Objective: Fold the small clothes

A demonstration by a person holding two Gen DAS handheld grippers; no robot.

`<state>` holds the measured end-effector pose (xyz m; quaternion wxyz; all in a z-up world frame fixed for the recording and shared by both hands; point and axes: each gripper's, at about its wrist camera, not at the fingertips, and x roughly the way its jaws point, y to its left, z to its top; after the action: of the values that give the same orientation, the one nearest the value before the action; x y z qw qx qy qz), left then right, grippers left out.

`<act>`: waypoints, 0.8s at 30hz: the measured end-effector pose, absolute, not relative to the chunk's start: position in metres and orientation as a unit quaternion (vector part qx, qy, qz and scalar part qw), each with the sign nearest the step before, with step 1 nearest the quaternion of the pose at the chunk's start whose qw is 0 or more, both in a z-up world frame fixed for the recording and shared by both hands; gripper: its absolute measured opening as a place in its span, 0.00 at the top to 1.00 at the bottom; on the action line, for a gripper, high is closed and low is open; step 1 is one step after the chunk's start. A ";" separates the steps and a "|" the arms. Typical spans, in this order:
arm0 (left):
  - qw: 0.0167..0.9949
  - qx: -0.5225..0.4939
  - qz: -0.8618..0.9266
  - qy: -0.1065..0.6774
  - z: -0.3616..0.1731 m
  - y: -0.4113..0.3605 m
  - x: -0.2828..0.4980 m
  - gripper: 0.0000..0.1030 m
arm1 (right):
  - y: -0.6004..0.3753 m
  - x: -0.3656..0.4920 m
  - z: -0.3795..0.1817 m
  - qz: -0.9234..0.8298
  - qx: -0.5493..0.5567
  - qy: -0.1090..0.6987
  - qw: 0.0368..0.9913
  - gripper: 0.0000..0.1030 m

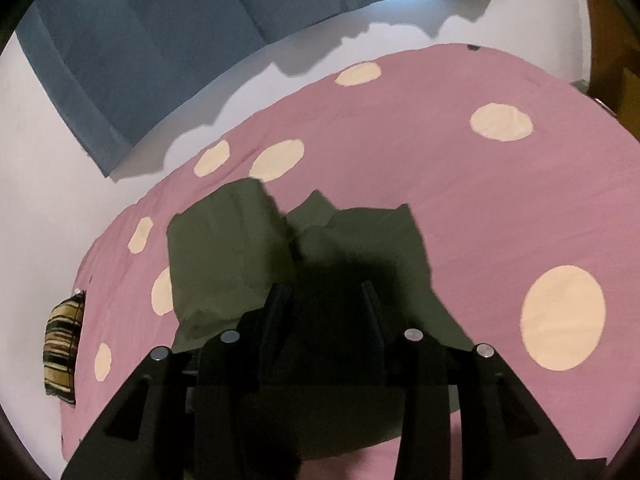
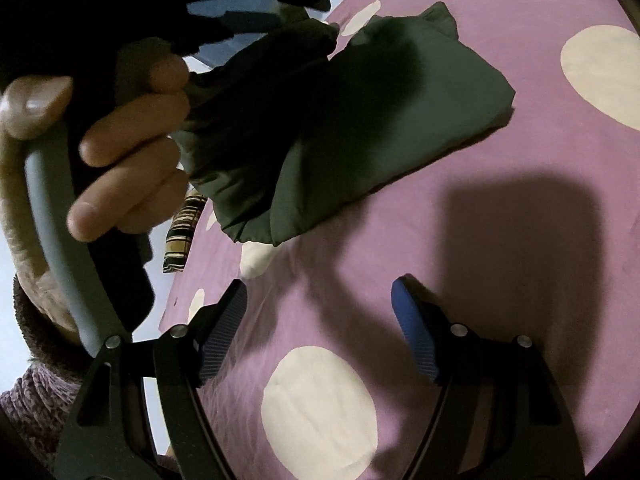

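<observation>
Olive-green and soft, the partly folded garment (image 1: 240,248) lies limp on the polka-dot bedspread (image 1: 460,200) beneath my parted, empty left gripper (image 1: 326,300), right gripper (image 2: 320,320) wide open nearby; I'd pinch a loose corner.

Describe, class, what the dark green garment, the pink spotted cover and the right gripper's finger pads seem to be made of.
Dark green garment: thin matte woven cloth, probably cotton; it creases softly.
Pink spotted cover: matte fabric, likely cotton; fine wrinkles, flat cream dots.
Finger pads: blue ribbed rubber or soft plastic, judging by the fine grooves; which one is unclear.
</observation>
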<state>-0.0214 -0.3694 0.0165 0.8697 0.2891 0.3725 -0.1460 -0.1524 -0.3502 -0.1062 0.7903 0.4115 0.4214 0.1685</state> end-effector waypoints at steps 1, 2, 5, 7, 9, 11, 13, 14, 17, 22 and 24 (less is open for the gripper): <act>0.870 0.289 -0.151 0.369 0.019 -0.371 -0.024 0.62 | -0.350 -0.153 -0.107 0.168 0.412 0.421 0.790 0.28; 0.871 0.289 -0.155 0.366 0.020 -0.371 -0.026 0.62 | -0.350 -0.153 -0.106 0.168 0.411 0.421 0.791 0.28; 0.875 0.285 -0.164 0.355 0.027 -0.372 -0.033 0.62 | -0.351 -0.155 -0.106 0.167 0.409 0.422 0.792 0.28; 0.876 0.274 -0.173 0.358 0.033 -0.370 -0.036 0.61 | -0.349 -0.155 -0.106 0.165 0.404 0.424 0.794 0.28; 0.877 0.267 -0.180 0.357 0.038 -0.367 -0.040 0.61 | -0.347 -0.155 -0.105 0.162 0.395 0.426 0.797 0.28; 0.879 0.265 -0.184 0.351 0.042 -0.365 -0.044 0.61 | -0.349 -0.156 -0.103 0.160 0.389 0.428 0.800 0.28; 0.880 0.258 -0.192 0.349 0.048 -0.360 -0.048 0.59 | -0.348 -0.156 -0.103 0.158 0.387 0.429 0.801 0.28; 0.882 0.252 -0.196 0.347 0.053 -0.357 -0.051 0.58 | -0.349 -0.157 -0.103 0.158 0.387 0.429 0.801 0.28; 0.887 0.241 -0.204 0.338 0.061 -0.347 -0.056 0.54 | -0.349 -0.157 -0.103 0.155 0.385 0.430 0.802 0.28; 0.892 0.222 -0.212 0.331 0.074 -0.320 -0.059 0.53 | -0.348 -0.158 -0.102 0.149 0.378 0.434 0.805 0.28; 0.895 0.211 -0.210 0.332 0.078 -0.305 -0.057 0.50 | -0.347 -0.159 -0.101 0.145 0.376 0.435 0.805 0.28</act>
<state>-0.0565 -0.3053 0.0778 0.8950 0.2114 0.3319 -0.2100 -0.1590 -0.3468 -0.1007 0.8051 0.3761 0.4352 0.1450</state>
